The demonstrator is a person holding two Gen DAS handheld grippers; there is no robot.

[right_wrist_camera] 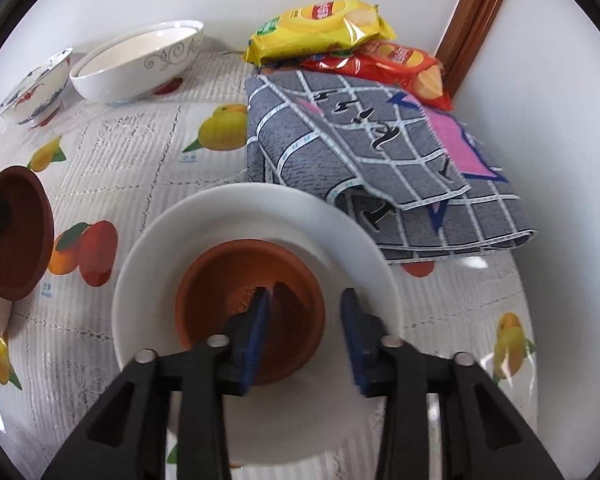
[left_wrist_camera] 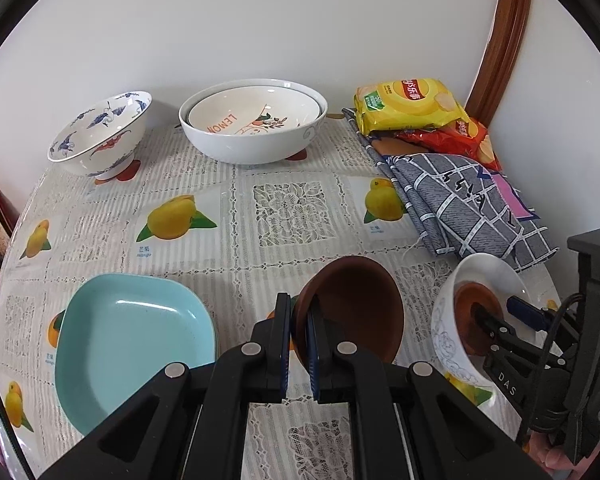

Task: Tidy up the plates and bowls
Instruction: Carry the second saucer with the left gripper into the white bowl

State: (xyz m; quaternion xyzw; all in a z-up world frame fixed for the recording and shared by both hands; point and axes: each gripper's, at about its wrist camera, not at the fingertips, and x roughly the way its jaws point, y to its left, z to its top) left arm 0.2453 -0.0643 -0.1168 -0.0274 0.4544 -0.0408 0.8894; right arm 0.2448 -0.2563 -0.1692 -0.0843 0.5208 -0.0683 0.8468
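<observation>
One round table [left_wrist_camera: 300,216], covered by a lace-and-fruit-print cloth, is seen carrying everything here. Largest on it is the wide white bowl [left_wrist_camera: 256,128] at the back, with a "LEMON"-lettered plate [left_wrist_camera: 256,114] nested inside it. Beside that, toward the left, a blue-and-white patterned bowl [left_wrist_camera: 100,136] is stood on its foot. Near the front left, a light-blue squarish dish [left_wrist_camera: 132,344] is laid flat. Along the right side, a grey checked cloth [right_wrist_camera: 372,168] is folded, and a yellow crisp packet [right_wrist_camera: 320,28] and a red crisp packet [right_wrist_camera: 400,64] are stacked behind it against the wall.

Now to the action. A white bowl [right_wrist_camera: 260,216] is set at the front right, just beside the grey cloth, and a small terracotta bowl [right_wrist_camera: 252,308] is nested inside it. The right gripper [right_wrist_camera: 304,332] is poised over that pair, its jaws parted to a middling width: one finger is dipped inside the terracotta bowl, the other is held outside its rim over the white bowl, and neither pad is seen pressing on it.

A second brown bowl [left_wrist_camera: 348,308] is clamped by its rim in the left gripper [left_wrist_camera: 298,344], jaws pinched tight, and is held tilted above the table between the blue dish and the white bowl.
</observation>
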